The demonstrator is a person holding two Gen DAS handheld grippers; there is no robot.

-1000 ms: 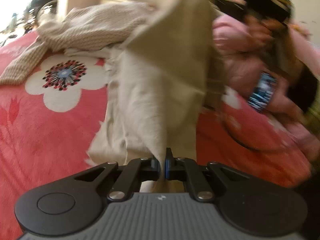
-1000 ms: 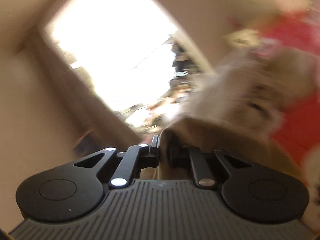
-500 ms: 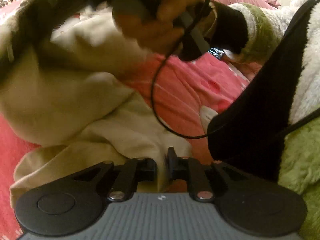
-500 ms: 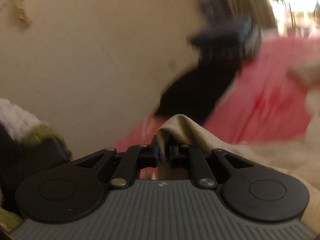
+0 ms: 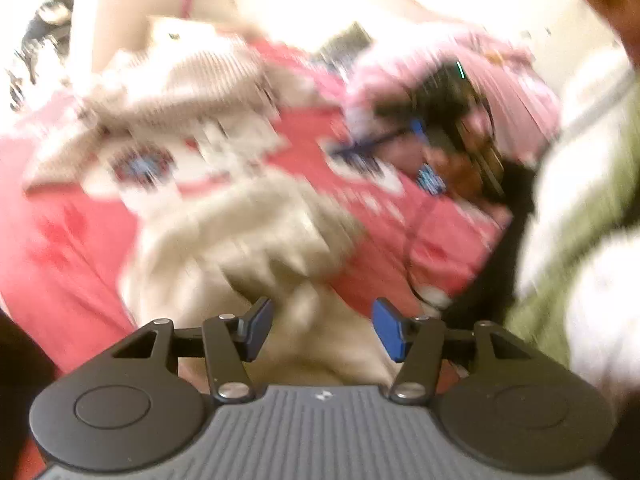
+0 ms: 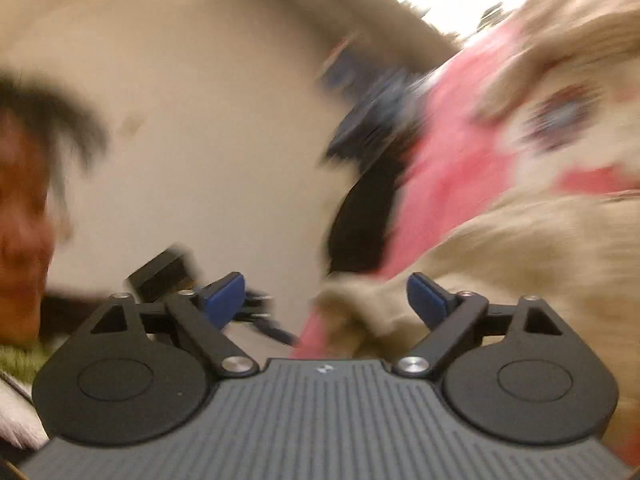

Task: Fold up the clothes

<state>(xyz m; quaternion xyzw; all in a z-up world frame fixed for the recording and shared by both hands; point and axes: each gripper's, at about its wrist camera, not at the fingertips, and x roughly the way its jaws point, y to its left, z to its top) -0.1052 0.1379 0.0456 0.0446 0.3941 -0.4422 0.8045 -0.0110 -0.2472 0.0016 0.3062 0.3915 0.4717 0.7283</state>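
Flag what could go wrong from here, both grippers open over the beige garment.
1. The left gripper and right gripper have just been opening; the beige garment lies bunched on the red blanket, so the fold may end up creased or come undone.
2. A black cable trails across the blanket near the garment; a regrasp could snag it.
3. Both views are heavily blurred, so picking the next edge to grasp may go wrong.

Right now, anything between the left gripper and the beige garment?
Nothing visible. The left gripper has just been opening, and the beige garment lies directly under and ahead of its spread jaws on the red floral blanket. Motion blur hides detail.
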